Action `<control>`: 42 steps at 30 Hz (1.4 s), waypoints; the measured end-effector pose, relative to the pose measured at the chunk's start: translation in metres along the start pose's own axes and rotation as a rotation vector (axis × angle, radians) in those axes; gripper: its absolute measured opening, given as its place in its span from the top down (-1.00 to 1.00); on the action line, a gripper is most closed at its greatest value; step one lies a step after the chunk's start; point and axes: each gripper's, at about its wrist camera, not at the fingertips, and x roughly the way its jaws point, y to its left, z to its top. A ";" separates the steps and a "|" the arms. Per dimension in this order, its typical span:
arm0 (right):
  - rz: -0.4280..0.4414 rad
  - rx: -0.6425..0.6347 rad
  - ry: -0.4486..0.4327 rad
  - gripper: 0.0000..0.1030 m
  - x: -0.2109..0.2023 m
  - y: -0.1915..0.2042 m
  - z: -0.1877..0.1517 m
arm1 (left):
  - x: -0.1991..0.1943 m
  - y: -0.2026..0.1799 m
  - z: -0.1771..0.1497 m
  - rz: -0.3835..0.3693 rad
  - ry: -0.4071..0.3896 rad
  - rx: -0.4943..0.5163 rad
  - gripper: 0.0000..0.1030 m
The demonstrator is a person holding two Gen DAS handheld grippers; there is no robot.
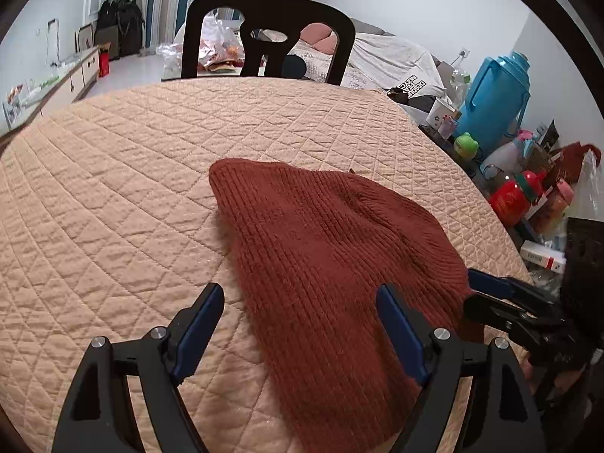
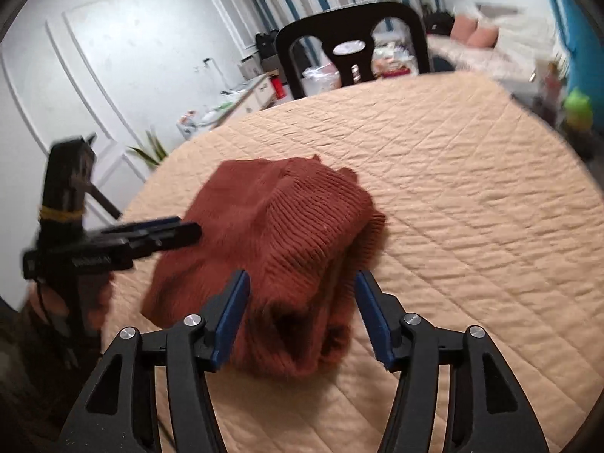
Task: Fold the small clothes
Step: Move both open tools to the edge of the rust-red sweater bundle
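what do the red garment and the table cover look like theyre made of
Red garment: looks like ribbed knit, probably wool or acrylic; parallel ridges, matte, slightly fuzzy. Table cover: seems quilted fabric, peach, stitched in a diamond grid with puckered padding; fibre unclear.

Red knit hat [image 1: 332,264]: its near edge is hidden behind the left gripper [image 1: 298,324].
Green toy [image 2: 577,107]: too blurry to tell.

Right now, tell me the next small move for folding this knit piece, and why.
Probably close the right hand-held gripper on the rust knit garment. Its open fingers straddle the bunched near edge, nothing is gripped yet, and the left hand-held gripper is also open.
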 end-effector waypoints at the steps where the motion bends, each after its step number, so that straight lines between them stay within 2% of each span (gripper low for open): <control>1: 0.010 0.025 0.008 -0.25 0.004 -0.004 0.003 | 0.001 0.001 0.000 -0.012 0.006 -0.009 -0.64; 7: 0.070 0.171 0.067 -0.34 0.021 -0.026 0.006 | 0.009 0.010 -0.001 -0.029 0.025 -0.044 -0.65; 15: 0.113 0.189 0.071 -0.44 0.027 -0.028 0.010 | 0.015 0.023 -0.004 -0.098 0.041 -0.104 -0.69; 21: 0.185 0.215 0.065 -0.43 0.030 -0.035 0.011 | 0.015 0.027 -0.003 -0.136 0.030 -0.141 -0.69; 26: 0.192 0.209 0.059 -0.43 0.031 -0.035 0.011 | 0.014 0.026 -0.004 -0.136 0.024 -0.137 -0.69; 32: 0.173 0.202 0.047 -0.28 0.031 -0.035 0.010 | 0.013 0.029 -0.004 -0.154 0.019 -0.159 -0.66; 35: 0.162 0.197 0.047 -0.09 0.031 -0.035 0.009 | 0.013 0.031 -0.005 -0.146 0.016 -0.169 -0.51; 39: 0.167 0.194 0.049 -0.02 0.032 -0.034 0.008 | 0.013 0.033 -0.005 -0.147 0.016 -0.171 -0.47; 42: 0.175 0.205 0.048 0.02 0.032 -0.036 0.008 | 0.014 0.031 -0.005 -0.158 0.022 -0.165 -0.27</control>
